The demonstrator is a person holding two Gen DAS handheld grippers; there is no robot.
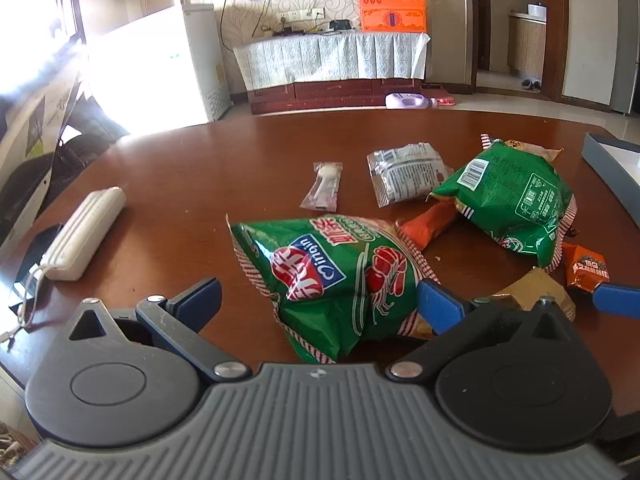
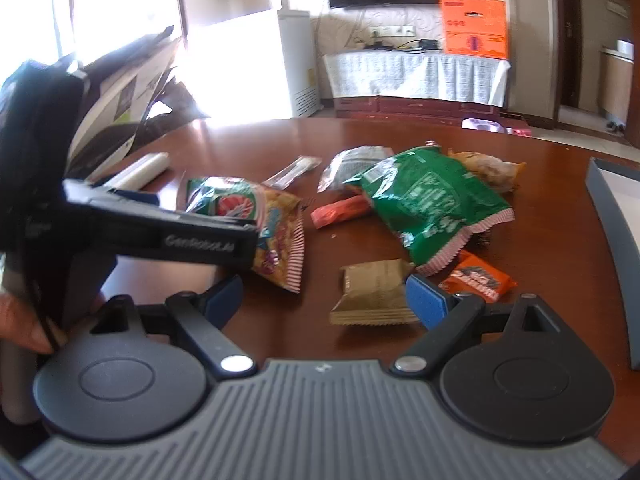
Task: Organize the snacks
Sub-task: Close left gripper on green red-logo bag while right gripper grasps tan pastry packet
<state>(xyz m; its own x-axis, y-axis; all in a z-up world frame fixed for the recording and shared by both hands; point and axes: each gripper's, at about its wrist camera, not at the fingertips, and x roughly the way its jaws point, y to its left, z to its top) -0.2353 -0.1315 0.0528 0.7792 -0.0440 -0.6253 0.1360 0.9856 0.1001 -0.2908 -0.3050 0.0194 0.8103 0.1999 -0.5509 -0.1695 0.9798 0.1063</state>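
My left tongs stand spread, pinching nothing; the near green shrimp-chip bag lies on the table directly between the pads, its long axis running crosswise, right pad at its edge. My right tongs are likewise spread and empty, the tan wafer packet just ahead, beside the right pad. The left is nearer the near bag. Beyond lie the second green bag, an orange bar and a grey sachet.
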